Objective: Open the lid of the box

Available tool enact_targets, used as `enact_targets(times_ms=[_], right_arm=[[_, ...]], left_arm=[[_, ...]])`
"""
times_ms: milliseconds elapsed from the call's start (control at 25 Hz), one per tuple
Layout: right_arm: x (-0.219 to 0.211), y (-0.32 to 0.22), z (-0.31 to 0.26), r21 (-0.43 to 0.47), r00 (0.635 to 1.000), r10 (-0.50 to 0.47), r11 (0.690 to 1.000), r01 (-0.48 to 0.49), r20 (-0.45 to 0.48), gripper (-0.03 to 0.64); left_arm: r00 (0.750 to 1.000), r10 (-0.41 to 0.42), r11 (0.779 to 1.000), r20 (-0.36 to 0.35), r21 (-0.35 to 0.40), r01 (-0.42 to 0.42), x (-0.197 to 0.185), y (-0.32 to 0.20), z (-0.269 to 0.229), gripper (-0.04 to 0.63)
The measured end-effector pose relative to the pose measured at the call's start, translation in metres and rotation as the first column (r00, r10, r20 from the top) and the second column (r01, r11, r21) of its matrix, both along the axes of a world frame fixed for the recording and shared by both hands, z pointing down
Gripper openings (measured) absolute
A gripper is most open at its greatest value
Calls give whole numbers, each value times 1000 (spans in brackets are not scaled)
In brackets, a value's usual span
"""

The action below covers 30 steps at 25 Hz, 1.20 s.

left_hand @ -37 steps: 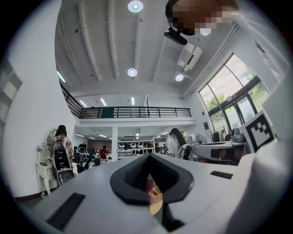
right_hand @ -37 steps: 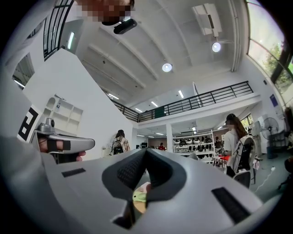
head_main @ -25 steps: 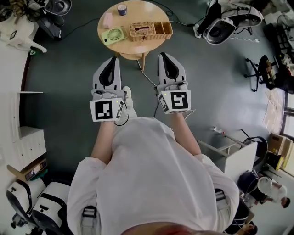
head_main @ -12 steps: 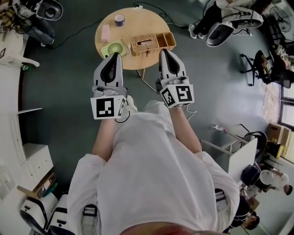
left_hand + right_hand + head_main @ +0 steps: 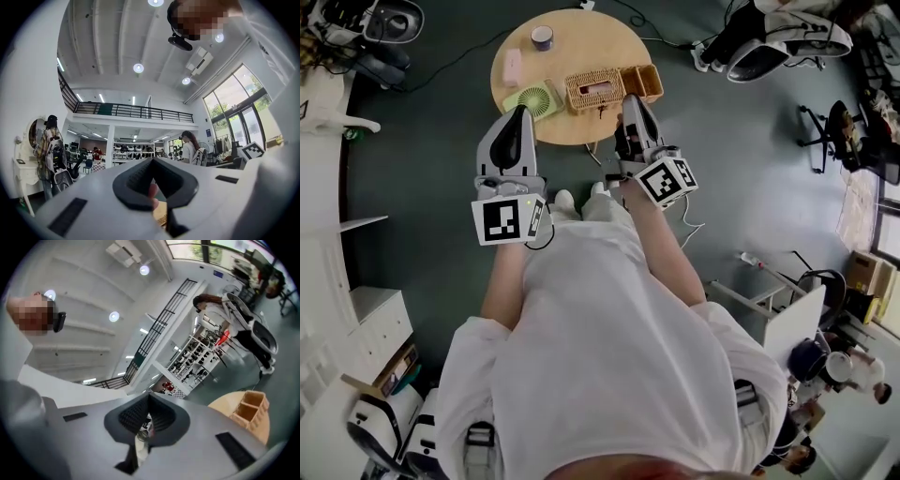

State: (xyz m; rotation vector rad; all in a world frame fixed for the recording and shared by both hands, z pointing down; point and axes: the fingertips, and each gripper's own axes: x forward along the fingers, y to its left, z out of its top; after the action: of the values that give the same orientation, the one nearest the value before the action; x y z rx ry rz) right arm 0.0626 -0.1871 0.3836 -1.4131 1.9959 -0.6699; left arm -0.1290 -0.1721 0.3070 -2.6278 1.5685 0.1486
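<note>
A woven wicker box (image 5: 594, 89) with its lid down sits on the round wooden table (image 5: 581, 37). An open wicker tray (image 5: 641, 82) adjoins it on the right. My left gripper (image 5: 523, 111) is shut and empty, its tips over the table's near edge beside the green fan (image 5: 532, 98). My right gripper (image 5: 630, 99) is shut and empty, just in front of the box's right end. The left gripper view looks up into the hall past the shut left gripper (image 5: 151, 159). The right gripper view shows the shut right gripper (image 5: 149, 394), the table's edge (image 5: 225, 406) and the tray (image 5: 251, 411).
A pink item (image 5: 514, 66) and a purple cup (image 5: 542, 37) lie at the table's far left. A cable (image 5: 689, 220) runs over the grey floor. White shelves (image 5: 337, 272) stand at the left, robot equipment (image 5: 769, 47) and an office chair (image 5: 839, 131) at the right.
The person has stepped toward the table. Both grippers have moved forward from mid-floor to its near edge, and the right one has tilted.
</note>
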Motion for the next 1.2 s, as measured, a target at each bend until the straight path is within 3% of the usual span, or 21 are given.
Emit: enact_targets(times_ms=[80,200,360,480,680,920,1200], right_arm=[[8,-7,7,-1,991,-28,1000,28,133,-5],[19,-19,22,12,945,-72,997,72,319,-5],[29,-33,46,30,885,-124,992,124,448,-5],[33,-41,65,32,849,-148,988,154,508,-2],[39,-56,115,-29,806,-143,980,194,575,85],[43,-70,189,-136,781,-95,965,224,617,155],[44,-83,282,-252,739,14,944,211,673,196]], left_arm=[[1000,-8,1000,12,-2,8,6,-3,1,-3],[1000,-16,1000,21,-17,16,15,-10,4,-3],[999,-26,999,40,-26,28,27,-20,7,-3],[998,-38,999,54,-28,40,35,-25,9,-3],[996,-46,998,81,-29,49,46,-34,13,-3],[994,-49,999,93,-17,51,51,-45,22,-3],[993,-43,999,112,-25,46,48,-65,66,-3]])
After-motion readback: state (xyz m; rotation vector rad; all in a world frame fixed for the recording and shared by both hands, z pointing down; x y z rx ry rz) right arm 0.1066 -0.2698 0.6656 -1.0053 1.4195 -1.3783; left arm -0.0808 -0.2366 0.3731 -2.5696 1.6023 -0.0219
